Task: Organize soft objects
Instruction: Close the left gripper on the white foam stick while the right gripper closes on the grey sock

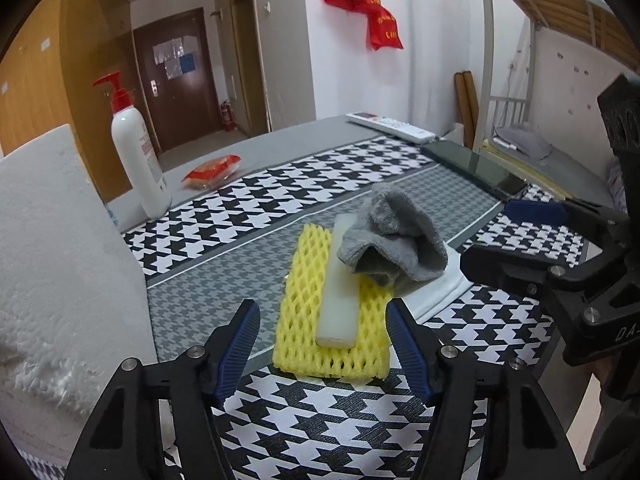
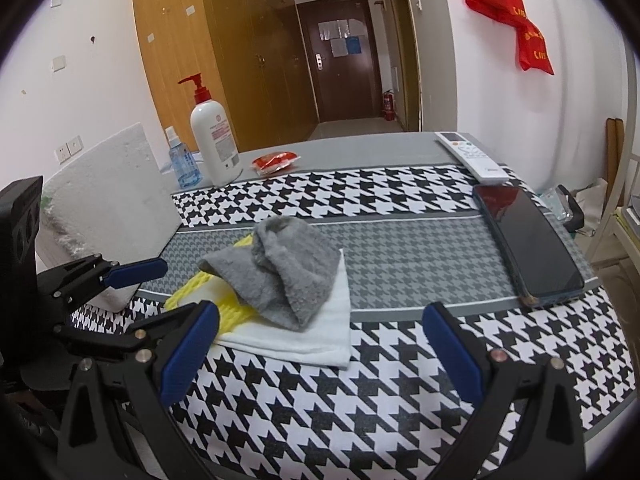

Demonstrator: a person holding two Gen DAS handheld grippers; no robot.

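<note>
Blue pads are showing at the bottom of both views. In the left wrist view, the left gripper [image 1: 322, 344] is sitting low in the frame with its jaws apart, and nothing is between them. Just past its tips, the yellow net [image 1: 304, 320] is lying flat on the checked cloth [image 1: 320, 420]. A white bar [image 1: 340, 292] is lying on top of the net. The grey sock [image 1: 394, 236] is lying bunched up on the far end of the bar, in the middle of the frame. A white towel [image 1: 436, 294] is peeking out under them on the right.

In the right wrist view, the right gripper [image 2: 320, 356] is sitting at the bottom with its jaws wide apart, holding nothing. The pile is lying just left of the middle. A phone [image 2: 528, 240] is lying at the right. Farther back, a pump bottle [image 2: 214, 136] is standing at the upper left, and a remote [image 2: 472, 156] is lying at the upper right.
</note>
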